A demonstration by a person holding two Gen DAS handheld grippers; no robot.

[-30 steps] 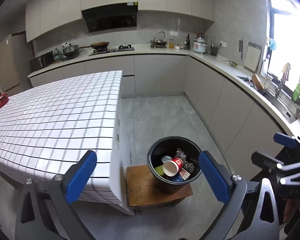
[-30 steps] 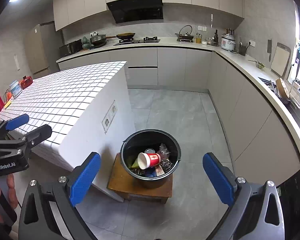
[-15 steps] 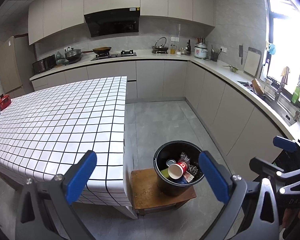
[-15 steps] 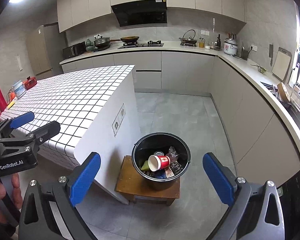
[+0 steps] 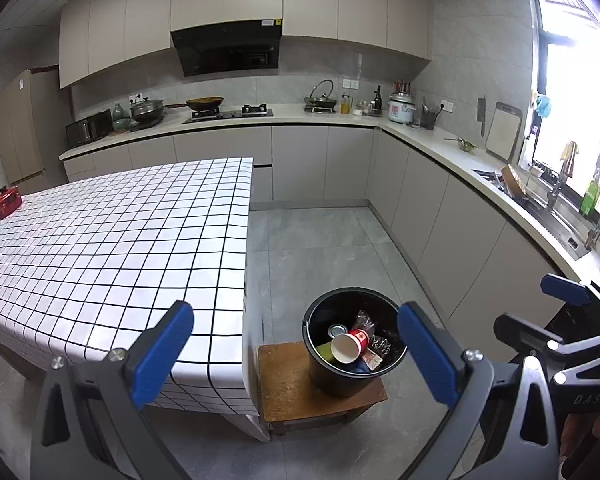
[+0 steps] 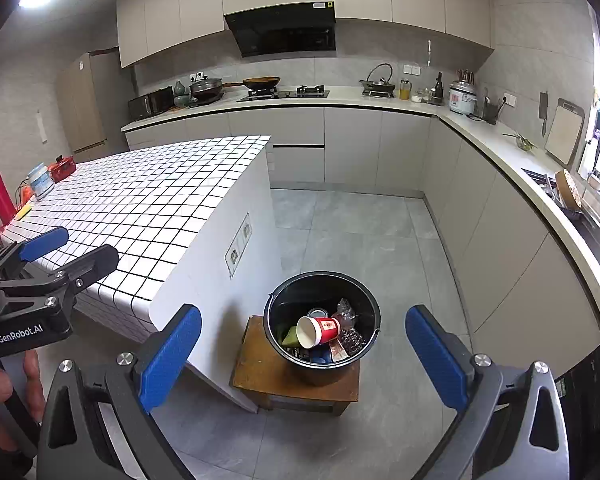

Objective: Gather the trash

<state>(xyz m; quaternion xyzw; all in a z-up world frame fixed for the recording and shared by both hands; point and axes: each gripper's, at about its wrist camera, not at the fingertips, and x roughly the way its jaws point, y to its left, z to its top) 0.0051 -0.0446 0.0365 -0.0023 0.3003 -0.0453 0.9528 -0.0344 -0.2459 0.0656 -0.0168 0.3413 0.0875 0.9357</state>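
Trash fills the black bucket (image 5: 354, 346) on a wooden stool (image 5: 296, 384), a red paper cup (image 6: 320, 330) topmost. Left gripper (image 5: 296, 354) and right gripper (image 6: 300, 354) both hang spread and empty, the bucket at twelve o'clock.

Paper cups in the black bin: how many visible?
1. A red-and-white paper cup lies on its side on top of the trash in the round black plastic bin, open mouth toward the tiled island. More cups may be buried under the wrappers.

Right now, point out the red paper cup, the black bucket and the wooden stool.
red paper cup (image 6: 320, 331), right wrist view, on its red side wall.
black bucket (image 6: 322, 374), right wrist view, on its outer front wall.
wooden stool (image 5: 288, 384), left wrist view, on the bare seat top.
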